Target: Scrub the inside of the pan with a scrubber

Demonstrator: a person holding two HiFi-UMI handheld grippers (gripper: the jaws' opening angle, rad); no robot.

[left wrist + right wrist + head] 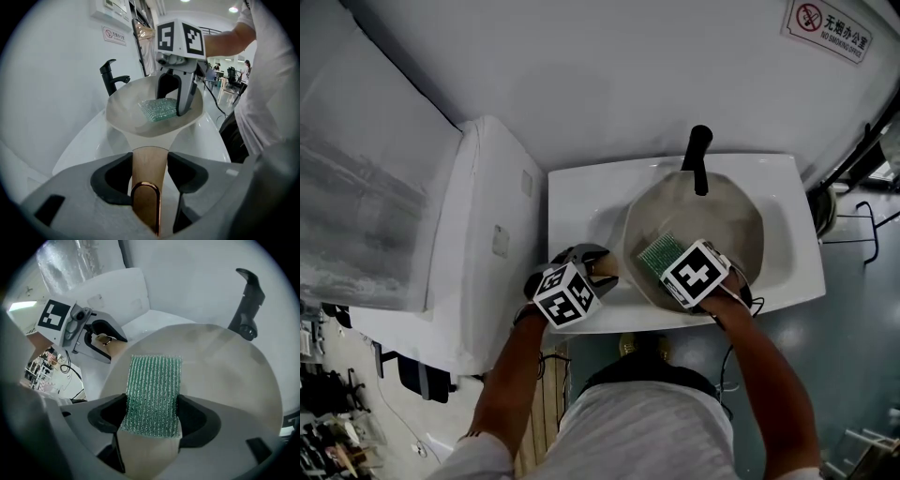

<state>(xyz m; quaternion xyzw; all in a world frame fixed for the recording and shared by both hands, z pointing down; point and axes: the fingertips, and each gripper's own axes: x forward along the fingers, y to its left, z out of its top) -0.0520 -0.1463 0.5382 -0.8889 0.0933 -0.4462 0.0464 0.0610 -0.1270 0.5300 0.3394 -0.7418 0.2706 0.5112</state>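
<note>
A cream-coloured pan (727, 220) sits tilted in the white sink (581, 202). Its tan handle (149, 168) runs between the jaws of my left gripper (149, 180), which is shut on it at the sink's front left (596, 272). A green scrubber (153, 390) lies flat on the pan's inner wall (225, 371), and my right gripper (152, 416) is shut on its near end. In the left gripper view the right gripper (174, 96) reaches down into the pan (126, 112) with the scrubber (158, 110) beneath it. In the head view the scrubber (656, 255) lies at the pan's front left.
A black faucet (698, 159) rises behind the pan at the sink's back edge, close to the pan's far rim (248, 301). A white box-shaped unit (483, 244) stands to the left of the sink. A no-smoking sign (830, 28) hangs on the wall.
</note>
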